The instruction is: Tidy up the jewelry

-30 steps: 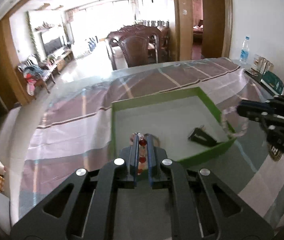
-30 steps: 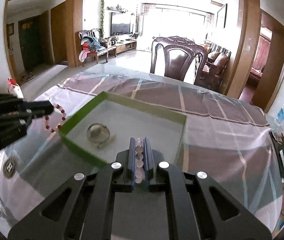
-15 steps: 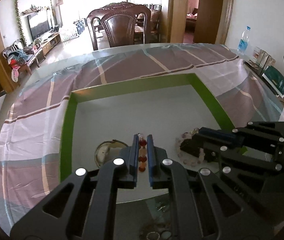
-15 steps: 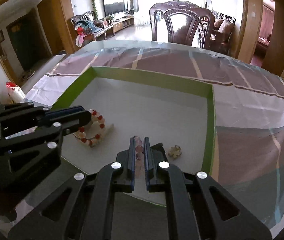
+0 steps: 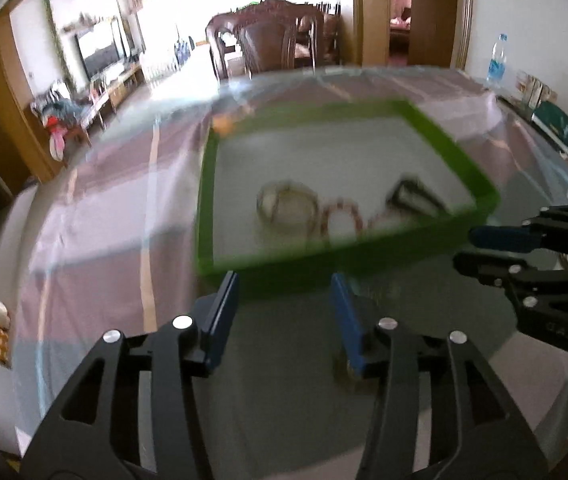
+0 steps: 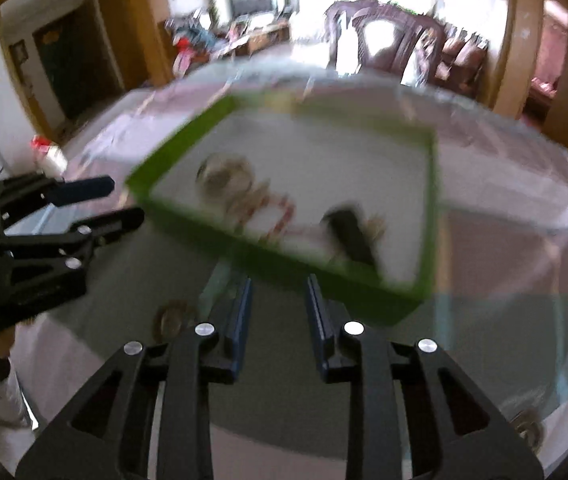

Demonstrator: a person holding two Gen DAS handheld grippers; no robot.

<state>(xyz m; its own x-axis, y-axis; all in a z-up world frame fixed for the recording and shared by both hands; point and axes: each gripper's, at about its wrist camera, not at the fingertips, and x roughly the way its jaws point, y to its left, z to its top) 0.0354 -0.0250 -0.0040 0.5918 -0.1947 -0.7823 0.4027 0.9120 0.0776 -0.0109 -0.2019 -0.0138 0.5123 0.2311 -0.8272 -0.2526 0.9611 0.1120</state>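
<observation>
Currently, both of your tools sit at the near side of the box, and both views are motion-blurred.

Left gripper (image 5: 284, 308): your jaws stand apart and have just been opening; nothing lies between the blue pads, only the dark glass of the table. In the right wrist view the same tool (image 6: 112, 200) shows at the left edge, also parted and empty.

Right gripper (image 6: 278, 304): your jaws are parted, less widely than the left pair, and have just been opening; nothing is between them. In the left wrist view it (image 5: 465, 246) shows at the right edge, just outside the box's near right corner.

Green box (image 5: 206, 184): a shallow tray with a white floor, resting on the table (image 5: 96, 240) just beyond both sets of fingertips.

Red-and-white bead bracelet (image 5: 341, 216): lying on the box floor near the near wall, about mid-width.

Round pale piece (image 5: 284, 204): on the box floor, just left of the bracelet; detail too blurred to identify.

Dark clip-like item (image 5: 415, 196): on the box floor to the right of the bracelet; pale beads (image 6: 375, 228) show beside it, blurred.

Round medallion (image 6: 174, 320): under the glass, near you, left of your right tool's fingers.

Water bottle (image 5: 497, 60): at the far right edge of the table.
</observation>
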